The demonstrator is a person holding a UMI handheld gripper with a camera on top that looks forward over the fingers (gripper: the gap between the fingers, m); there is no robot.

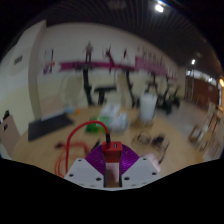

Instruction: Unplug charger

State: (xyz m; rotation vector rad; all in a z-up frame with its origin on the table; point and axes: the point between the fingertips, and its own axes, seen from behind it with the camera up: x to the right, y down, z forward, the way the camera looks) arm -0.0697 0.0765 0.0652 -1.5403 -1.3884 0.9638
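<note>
Fingers: mine, pinching the red charger between purple pads.
Pose: I'm level, raised above the worktop, pointing far.
Cable: red, arching left from charger.

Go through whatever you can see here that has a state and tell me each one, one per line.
White two-finger gripper with purple pads: fingers close together around a small red-topped piece, apparently gripping it.
Small red-topped plug piece: held between the fingers, attached to the cable.
Thin red cable: arching up from the plug piece and down to the tabletop, slack.
Pale wooden tabletop: flat, cable resting on it.
Ceiling light: on.
</note>
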